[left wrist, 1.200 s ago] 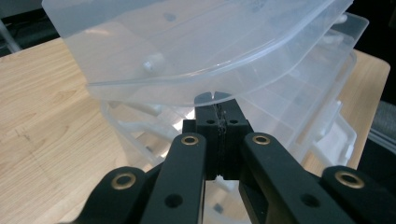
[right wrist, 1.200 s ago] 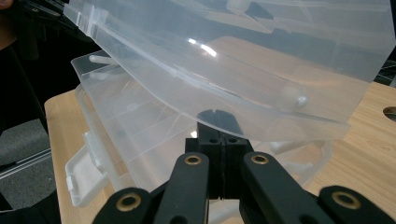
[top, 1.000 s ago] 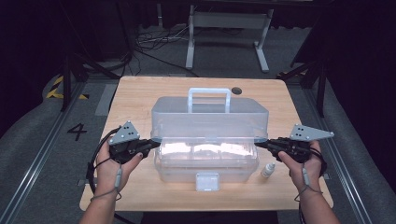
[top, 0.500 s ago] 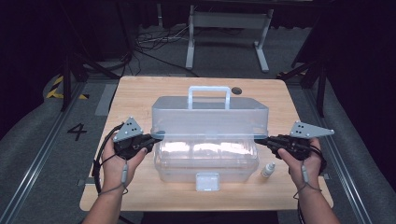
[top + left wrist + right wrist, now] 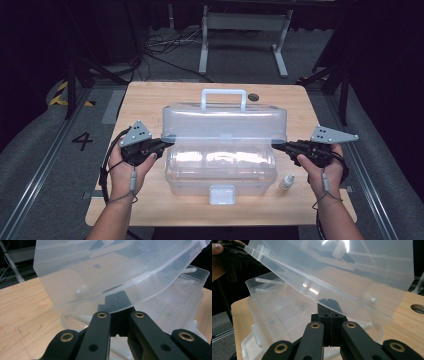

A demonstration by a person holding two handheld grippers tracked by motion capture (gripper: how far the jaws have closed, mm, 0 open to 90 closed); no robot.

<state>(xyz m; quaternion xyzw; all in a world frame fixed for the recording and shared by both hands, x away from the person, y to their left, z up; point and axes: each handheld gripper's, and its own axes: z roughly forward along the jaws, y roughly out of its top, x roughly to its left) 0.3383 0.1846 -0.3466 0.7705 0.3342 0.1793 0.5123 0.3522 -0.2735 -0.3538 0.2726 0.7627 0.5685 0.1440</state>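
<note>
Clear plastic toolbox (image 5: 220,170) is set mid-table; its translucent lid (image 5: 225,122) (white carry handle on top) is tilted up off the base, hinged at the far edge, latch side lifted.

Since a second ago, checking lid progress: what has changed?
The clear plastic box lid has tipped a little further open, lifted at its ends by the shut left gripper and right gripper. The small white bottle stayed put.

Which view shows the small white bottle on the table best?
The high view: the small white bottle stands on the table, right of the clear box. In both gripper views I cannot make it out.
</note>
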